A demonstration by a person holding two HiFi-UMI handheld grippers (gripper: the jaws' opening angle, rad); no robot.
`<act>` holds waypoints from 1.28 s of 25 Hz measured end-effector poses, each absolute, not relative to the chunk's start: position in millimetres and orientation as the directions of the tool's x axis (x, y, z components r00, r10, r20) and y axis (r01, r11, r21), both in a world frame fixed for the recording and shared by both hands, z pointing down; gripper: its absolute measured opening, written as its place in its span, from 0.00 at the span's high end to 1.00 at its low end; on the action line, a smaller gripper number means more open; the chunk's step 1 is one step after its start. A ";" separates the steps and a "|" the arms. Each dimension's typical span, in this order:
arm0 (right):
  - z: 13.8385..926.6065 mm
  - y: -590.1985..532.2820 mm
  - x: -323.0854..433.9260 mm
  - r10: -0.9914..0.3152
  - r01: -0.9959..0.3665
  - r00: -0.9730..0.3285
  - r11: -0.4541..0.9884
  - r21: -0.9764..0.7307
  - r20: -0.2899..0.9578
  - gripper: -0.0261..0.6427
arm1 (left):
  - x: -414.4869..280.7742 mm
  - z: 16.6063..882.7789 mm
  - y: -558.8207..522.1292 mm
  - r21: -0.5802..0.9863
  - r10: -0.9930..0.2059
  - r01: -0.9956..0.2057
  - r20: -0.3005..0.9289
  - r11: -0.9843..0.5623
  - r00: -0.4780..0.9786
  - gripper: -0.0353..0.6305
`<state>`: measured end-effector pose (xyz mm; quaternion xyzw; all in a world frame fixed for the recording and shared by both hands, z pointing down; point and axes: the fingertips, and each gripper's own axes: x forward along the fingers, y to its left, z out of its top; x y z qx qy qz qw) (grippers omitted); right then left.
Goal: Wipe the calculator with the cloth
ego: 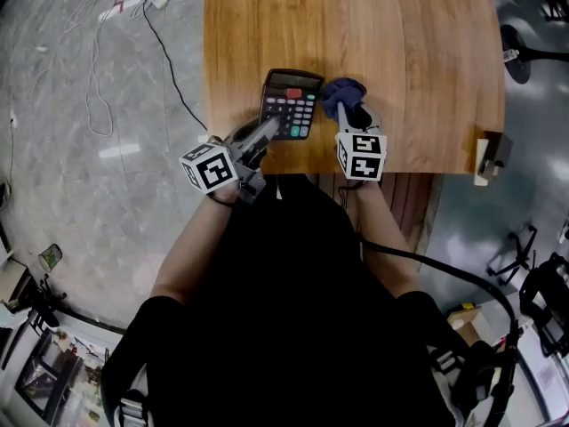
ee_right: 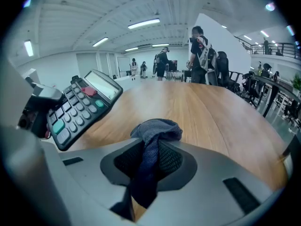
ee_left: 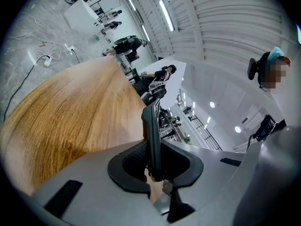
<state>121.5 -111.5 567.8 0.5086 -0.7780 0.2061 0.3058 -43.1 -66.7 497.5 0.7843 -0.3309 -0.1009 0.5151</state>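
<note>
The black calculator [ego: 290, 102] is tilted up off the wooden table [ego: 409, 52], near its front edge. My left gripper [ego: 271, 130] is shut on its near edge; in the left gripper view the calculator [ee_left: 153, 135] stands edge-on between the jaws. Just to its right, a dark blue cloth [ego: 343, 94] is bunched up with my right gripper [ego: 357, 118] shut on it. In the right gripper view the cloth [ee_right: 153, 140] hangs pinched between the jaws above the tabletop. The calculator [ee_right: 80, 107] shows its keys at the left, held by the left gripper [ee_right: 35, 109].
White cables and a power strip [ego: 133, 5] lie on the grey floor left of the table. A small fitting [ego: 487, 154] sits at the table's front right corner. A chair base [ego: 524, 56] stands further right. People [ee_right: 200, 51] stand beyond the table's far end.
</note>
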 end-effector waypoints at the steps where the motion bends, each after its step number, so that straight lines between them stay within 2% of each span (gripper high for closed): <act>1: 558.3 -112.0 120.2 -0.678 -0.915 -0.300 0.403 -0.002 0.672 0.84 | -43.7 496.7 -67.1 0.877 -0.626 -0.412 0.181 -0.247 0.759 0.84; 10: 467.1 -115.8 86.0 -0.762 -0.869 -0.379 0.488 0.082 0.524 0.84 | -42.5 485.8 -70.4 0.867 -0.617 -0.416 0.173 -0.274 0.768 0.84; 26: 429.9 -90.1 18.0 -0.734 -0.790 -0.487 0.602 0.121 0.473 0.84 | -25.7 471.7 -55.0 0.860 -0.572 -0.397 0.158 -0.320 0.805 0.84; 32: 418.8 -87.6 28.2 -0.788 -0.848 -0.419 0.517 0.114 0.452 0.84 | -50.3 463.2 -49.8 0.870 -0.615 -0.389 0.134 -0.301 0.777 0.84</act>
